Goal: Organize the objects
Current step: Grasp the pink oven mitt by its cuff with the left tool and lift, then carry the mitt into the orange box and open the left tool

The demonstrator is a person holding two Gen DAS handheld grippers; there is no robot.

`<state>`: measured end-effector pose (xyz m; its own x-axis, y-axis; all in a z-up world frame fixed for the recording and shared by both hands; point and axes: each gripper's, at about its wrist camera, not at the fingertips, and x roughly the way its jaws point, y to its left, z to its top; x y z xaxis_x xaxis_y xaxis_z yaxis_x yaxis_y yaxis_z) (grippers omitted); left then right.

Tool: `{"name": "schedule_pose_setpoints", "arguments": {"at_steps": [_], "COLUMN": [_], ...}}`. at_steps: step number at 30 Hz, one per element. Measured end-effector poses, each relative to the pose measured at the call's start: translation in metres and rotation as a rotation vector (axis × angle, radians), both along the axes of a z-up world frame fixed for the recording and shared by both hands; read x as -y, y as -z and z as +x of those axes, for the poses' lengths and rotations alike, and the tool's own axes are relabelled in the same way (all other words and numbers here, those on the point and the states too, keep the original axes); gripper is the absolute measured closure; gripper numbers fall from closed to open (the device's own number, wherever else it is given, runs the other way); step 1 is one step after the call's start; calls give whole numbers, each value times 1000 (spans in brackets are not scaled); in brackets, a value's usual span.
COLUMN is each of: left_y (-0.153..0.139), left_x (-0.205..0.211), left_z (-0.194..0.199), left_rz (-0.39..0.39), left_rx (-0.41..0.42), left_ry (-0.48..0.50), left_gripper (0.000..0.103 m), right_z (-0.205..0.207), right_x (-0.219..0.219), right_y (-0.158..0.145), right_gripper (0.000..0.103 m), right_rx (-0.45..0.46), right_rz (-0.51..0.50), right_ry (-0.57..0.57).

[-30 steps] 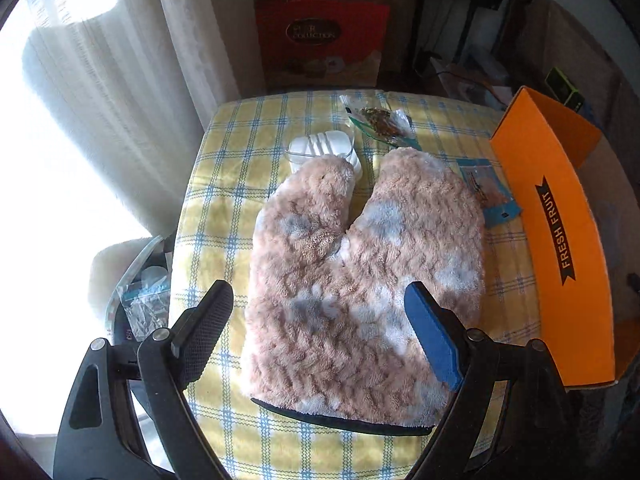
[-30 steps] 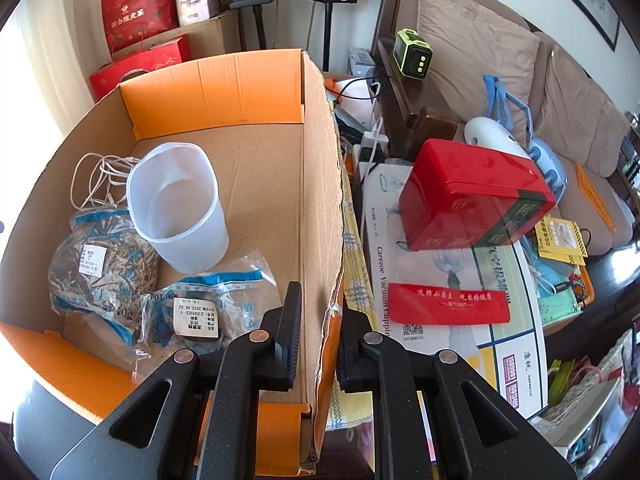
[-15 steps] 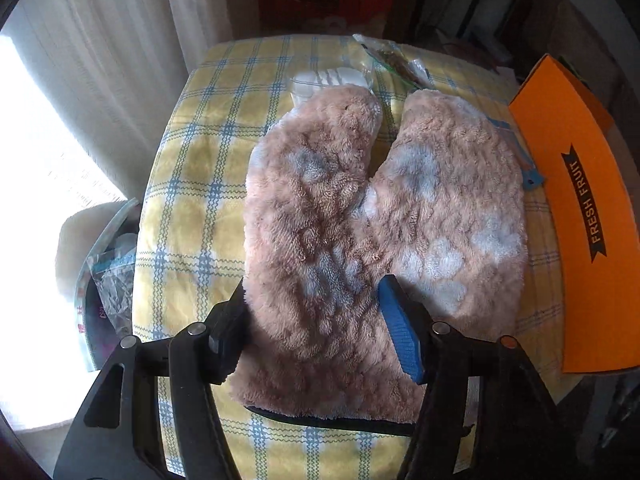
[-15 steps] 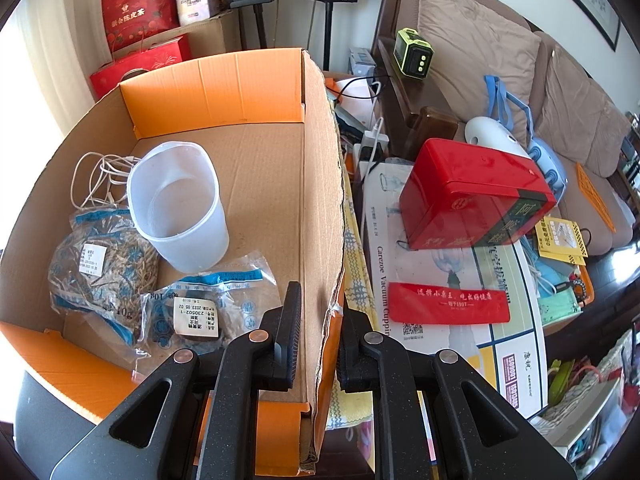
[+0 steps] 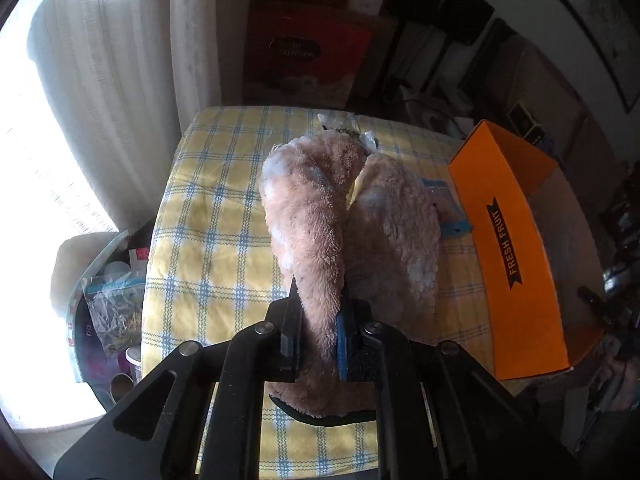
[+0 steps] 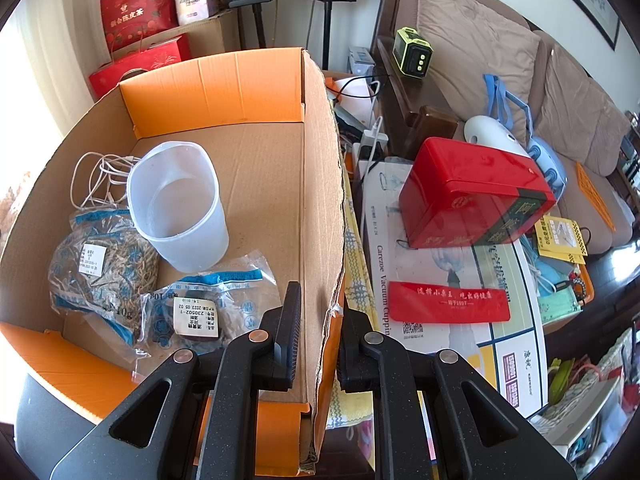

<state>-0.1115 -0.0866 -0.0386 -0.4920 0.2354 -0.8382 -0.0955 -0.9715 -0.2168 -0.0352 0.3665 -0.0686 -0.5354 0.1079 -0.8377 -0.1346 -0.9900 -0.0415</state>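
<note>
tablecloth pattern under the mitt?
Yellow with blue-and-white check lines, tablecloth; clearest in the left wrist view.

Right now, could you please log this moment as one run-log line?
left gripper: just closed, pinching fluffy mitt | right gripper: shut on box wall | mitt not boxed

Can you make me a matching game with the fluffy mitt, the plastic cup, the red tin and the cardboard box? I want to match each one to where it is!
Things:
1. fluffy mitt
2. plastic cup
3. red tin
4. cardboard box

Places:
A. its side wall sits between the jaws of the right gripper
B. sitting on a white printed carton, outside the box
C. pinched in the left gripper, over the checked tablecloth
D. standing inside the box, next to bags of dried herbs

Pairs: 1-C, 2-D, 3-B, 4-A
</note>
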Motion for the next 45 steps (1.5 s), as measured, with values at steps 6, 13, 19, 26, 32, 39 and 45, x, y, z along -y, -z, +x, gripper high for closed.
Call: {"name": "schedule_pose_setpoints", "arguments": {"at_steps": [6,13,19,26,32,39,45], "left_y": [-63,-117,-137,-141,-122,-116,-109], "left_x": [-10,-28,-61,-111,-155,-192,-219], "left_z": [16,25,27,14,3,-20,-48], "left_rz": [38,136,201,278,337,308,214], "left_rx": [-140,-237,-270,-243,-189,-197,-266], "left_ry": [50,132,220,318,378,381,389], "left_gripper": [92,92,92,92,92,92,92], "right_z": [0,0,1,3,3,2,-1], "right_x": [0,0,-1,-2,-3,-4,-3], "right_y": [0,0,1,3,5,6,6], "right_gripper": [89,89,89,89,89,89,89], "right_rx": [0,0,2,5,9,10,11], "right_rz": [1,1,1,1,1,0,-1], "right_ry": [0,0,1,4,6,6,6]}}
